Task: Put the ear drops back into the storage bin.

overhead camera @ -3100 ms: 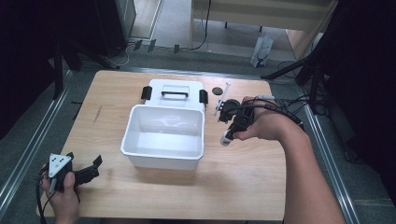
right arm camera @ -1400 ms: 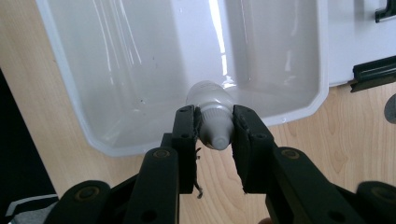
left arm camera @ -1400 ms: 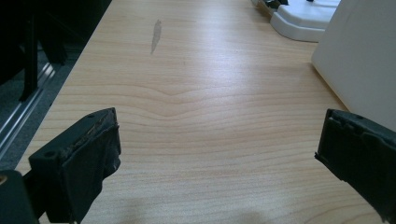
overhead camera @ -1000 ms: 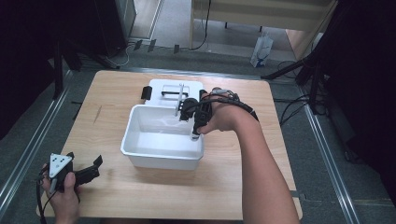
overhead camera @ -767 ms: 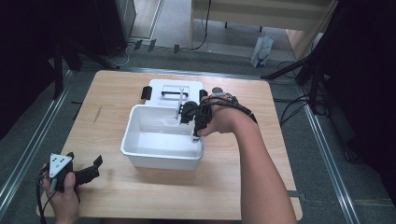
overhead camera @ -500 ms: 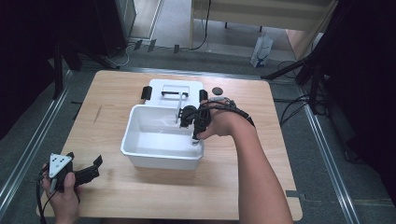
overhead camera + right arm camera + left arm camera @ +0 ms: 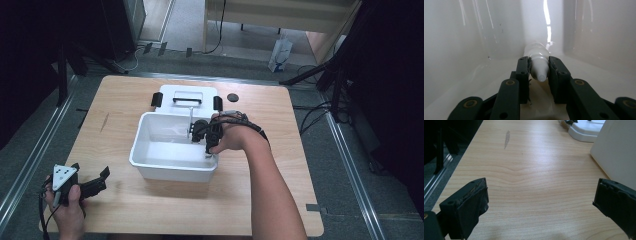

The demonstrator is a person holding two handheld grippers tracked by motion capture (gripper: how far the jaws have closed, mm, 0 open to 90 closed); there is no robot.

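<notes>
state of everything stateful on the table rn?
white bin: open, upright, lid off
lid: flat on the table behind the bin, handle up
small white bottle: capped, clamped, inside the bin
right gripper: shut on the bottle, down in the bin
left gripper: open, nothing between its jaws, over bare table

Lid (image 7: 187, 98) + black disc (image 7: 232, 97) on table (image 7: 125, 100)

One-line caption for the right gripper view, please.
Right gripper shut on a small white bottle, inside the white plastic bin.
</notes>
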